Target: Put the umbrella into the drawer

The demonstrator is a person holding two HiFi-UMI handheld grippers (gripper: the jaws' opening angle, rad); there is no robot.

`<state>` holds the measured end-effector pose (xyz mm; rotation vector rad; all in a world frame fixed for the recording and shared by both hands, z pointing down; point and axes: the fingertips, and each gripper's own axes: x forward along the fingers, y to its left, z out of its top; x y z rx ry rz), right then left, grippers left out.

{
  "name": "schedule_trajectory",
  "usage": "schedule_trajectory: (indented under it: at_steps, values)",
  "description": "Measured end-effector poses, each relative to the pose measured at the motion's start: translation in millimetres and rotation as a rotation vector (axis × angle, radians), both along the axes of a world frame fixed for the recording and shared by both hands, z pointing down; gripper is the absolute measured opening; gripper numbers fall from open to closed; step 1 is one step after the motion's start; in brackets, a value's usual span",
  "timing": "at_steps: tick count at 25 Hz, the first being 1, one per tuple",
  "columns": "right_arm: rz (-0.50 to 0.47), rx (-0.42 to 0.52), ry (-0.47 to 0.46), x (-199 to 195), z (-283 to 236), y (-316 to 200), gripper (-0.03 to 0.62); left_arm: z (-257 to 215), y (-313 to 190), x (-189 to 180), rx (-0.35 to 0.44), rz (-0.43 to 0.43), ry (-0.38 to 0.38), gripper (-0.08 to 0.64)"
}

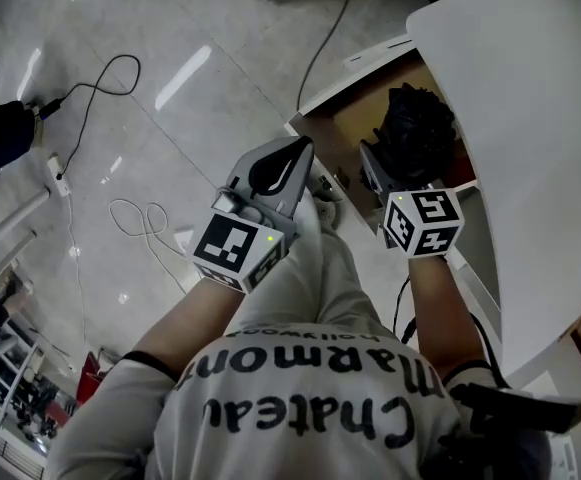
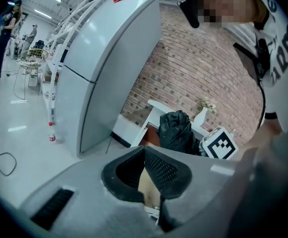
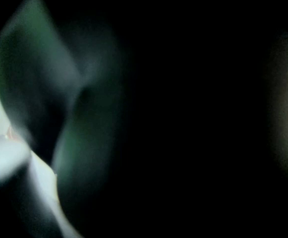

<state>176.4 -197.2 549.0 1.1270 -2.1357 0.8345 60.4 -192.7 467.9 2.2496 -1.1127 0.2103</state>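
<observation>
A bunched black umbrella (image 1: 415, 123) hangs over the open drawer (image 1: 342, 128), whose brown inside shows under the white table. My right gripper (image 1: 402, 168) is shut on the umbrella, and its marker cube (image 1: 425, 220) sits just behind. The right gripper view is almost wholly dark with black fabric against the lens. My left gripper (image 1: 282, 163) is left of the drawer and holds nothing; its black pads meet at the tips. In the left gripper view that left gripper (image 2: 144, 152) points at the umbrella (image 2: 176, 130) and the drawer (image 2: 151, 139).
A white tabletop (image 1: 530, 118) overhangs the drawer on the right. Cables (image 1: 145, 223) trail over the glossy floor at left. A tall fridge (image 2: 104, 58), a small bottle (image 2: 51, 131) on the floor, a brick wall (image 2: 198, 63) and a white vase (image 2: 201, 115) stand beyond.
</observation>
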Motion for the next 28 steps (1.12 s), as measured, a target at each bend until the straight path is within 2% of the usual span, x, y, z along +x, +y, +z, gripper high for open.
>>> schedule_trajectory:
  at_steps: [5,10,20,28]
  values:
    - [0.008,-0.044,0.036,2.9,26.8,5.1,0.227,13.1,1.7,-4.6,-0.024,-0.015,0.001,0.015]
    - [0.065,-0.082,0.046,7.6,45.9,8.7,0.227,21.1,5.2,-10.2,-0.04,-0.018,0.001,0.015]
    - [0.124,-0.11,0.107,24.1,70.9,7.0,0.227,34.0,11.4,-21.0,-0.075,-0.058,0.001,0.015]
    - [0.184,-0.152,0.118,38.6,87.5,2.6,0.227,39.7,14.5,-31.2,-0.084,-0.066,-0.003,0.015]
